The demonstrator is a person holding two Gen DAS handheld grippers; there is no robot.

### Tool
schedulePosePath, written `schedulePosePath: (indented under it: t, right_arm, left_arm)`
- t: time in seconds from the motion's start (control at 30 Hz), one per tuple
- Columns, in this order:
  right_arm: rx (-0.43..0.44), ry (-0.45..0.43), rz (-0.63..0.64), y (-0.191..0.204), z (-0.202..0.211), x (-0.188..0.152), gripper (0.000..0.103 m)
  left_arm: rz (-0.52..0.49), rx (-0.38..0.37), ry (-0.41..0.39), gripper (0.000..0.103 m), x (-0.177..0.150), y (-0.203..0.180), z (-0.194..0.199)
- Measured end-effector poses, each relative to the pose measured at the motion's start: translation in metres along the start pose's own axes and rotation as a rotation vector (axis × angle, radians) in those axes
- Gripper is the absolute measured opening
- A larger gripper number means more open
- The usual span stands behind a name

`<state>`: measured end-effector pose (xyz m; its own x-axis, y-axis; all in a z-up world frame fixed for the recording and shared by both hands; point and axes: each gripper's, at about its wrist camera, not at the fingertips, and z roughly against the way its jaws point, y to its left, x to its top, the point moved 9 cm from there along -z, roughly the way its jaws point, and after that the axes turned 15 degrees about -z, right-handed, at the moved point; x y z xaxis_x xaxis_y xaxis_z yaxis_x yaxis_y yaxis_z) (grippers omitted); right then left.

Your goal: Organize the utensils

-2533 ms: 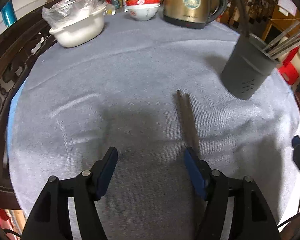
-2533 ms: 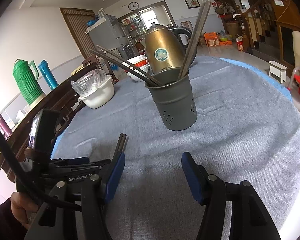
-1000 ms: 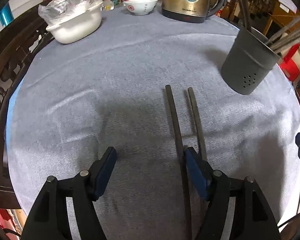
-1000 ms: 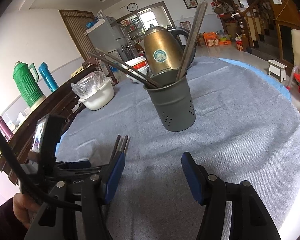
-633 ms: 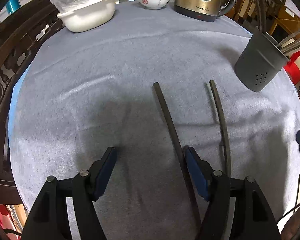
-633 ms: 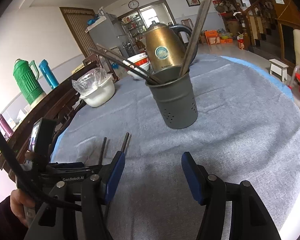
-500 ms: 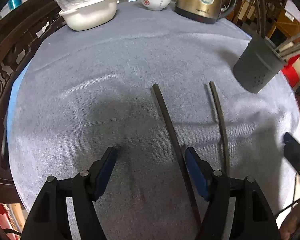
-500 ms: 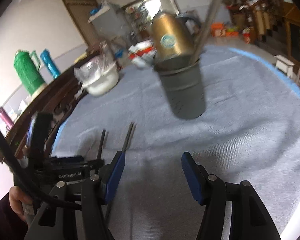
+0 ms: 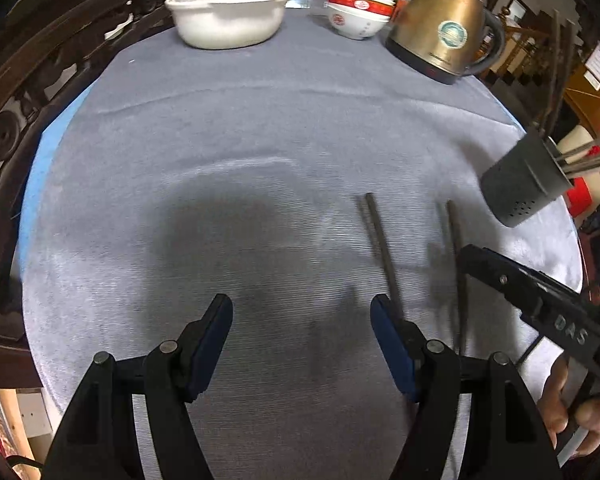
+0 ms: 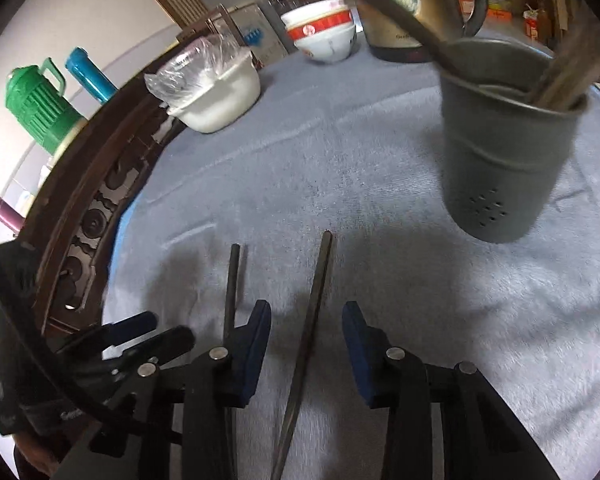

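Two dark chopsticks lie apart on the grey cloth. In the right wrist view one chopstick (image 10: 322, 272) runs between the jaws of my right gripper (image 10: 306, 320), which are closing; the pads do not touch it. The other chopstick (image 10: 234, 280) lies just left of the left finger. The grey holder (image 10: 500, 152), with several chopsticks in it, stands upright at the far right. In the left wrist view my left gripper (image 9: 302, 320) is open and holds nothing. Both chopsticks (image 9: 380, 248) (image 9: 456, 260) lie to the right of its right finger. The right gripper (image 9: 520, 288) reaches in over the right one.
At the table's far side stand a white bowl covered in plastic (image 9: 228, 20), stacked red-and-white bowls (image 9: 356, 12) and a gold kettle (image 9: 440, 36). A dark carved wooden rail (image 10: 92, 208) curves along the left edge. A green thermos (image 10: 36, 104) stands beyond it.
The two chopsticks went from lying side by side to lying apart. My left gripper drew away to their left. My right gripper tipped down over one chopstick and its jaws narrowed.
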<state>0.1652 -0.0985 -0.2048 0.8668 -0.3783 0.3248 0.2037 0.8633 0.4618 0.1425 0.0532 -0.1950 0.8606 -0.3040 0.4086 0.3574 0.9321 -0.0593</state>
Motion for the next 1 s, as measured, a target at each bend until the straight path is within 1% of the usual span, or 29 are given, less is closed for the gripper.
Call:
schedulePosePath:
  t: [0.07,0.13,0.23,0.33,0.37,0.4,0.53,0.6,0.73,0.87,1.0]
  right_arm:
    - [-0.024,0.014,-0.010,-0.001,-0.008,0.000,0.038]
    - [-0.052,0.017,-0.003,-0.002,-0.014,0.001,0.027]
    - [-0.068,0.013,0.023,-0.002,-0.018,0.001,0.017]
    - [-0.075,-0.002,0.050,-0.005,-0.015,0.001,0.012]
    - [-0.081,-0.011,0.060,-0.006,-0.013,0.002,0.012]
    - [-0.086,-0.015,0.066,-0.007,-0.012,0.003,0.012]
    - [-0.107,-0.037,0.061,-0.022,-0.003,0.007,0.012]
    - [-0.119,-0.050,0.065,-0.028,0.003,0.009,0.012]
    - [-0.176,-0.085,0.092,-0.045,0.014,0.013,0.012]
    - [-0.157,-0.063,0.049,-0.054,0.014,0.017,0.012]
    - [-0.175,-0.032,0.040,-0.054,0.010,0.018,0.014]
  left_arm:
    - [0.003,0.001,0.002,0.072,-0.004,0.002,0.002]
    - [0.001,-0.004,0.002,0.072,-0.004,0.003,0.002]
    - [-0.004,-0.010,-0.003,0.072,-0.002,0.003,0.005]
    - [-0.007,-0.028,-0.002,0.072,0.006,0.000,0.005]
    - [-0.008,-0.034,0.001,0.072,0.016,-0.001,-0.001]
    - [-0.011,-0.042,0.004,0.072,0.019,-0.003,-0.001]
    - [-0.050,-0.062,0.048,0.072,0.020,-0.017,-0.010]
    - [-0.076,-0.065,0.067,0.072,0.028,-0.025,-0.015]
    - [-0.097,-0.086,0.103,0.072,0.035,-0.038,-0.026]
    - [-0.089,-0.090,0.151,0.072,0.038,-0.043,-0.039]
    - [-0.073,-0.081,0.174,0.072,0.045,-0.042,-0.046]
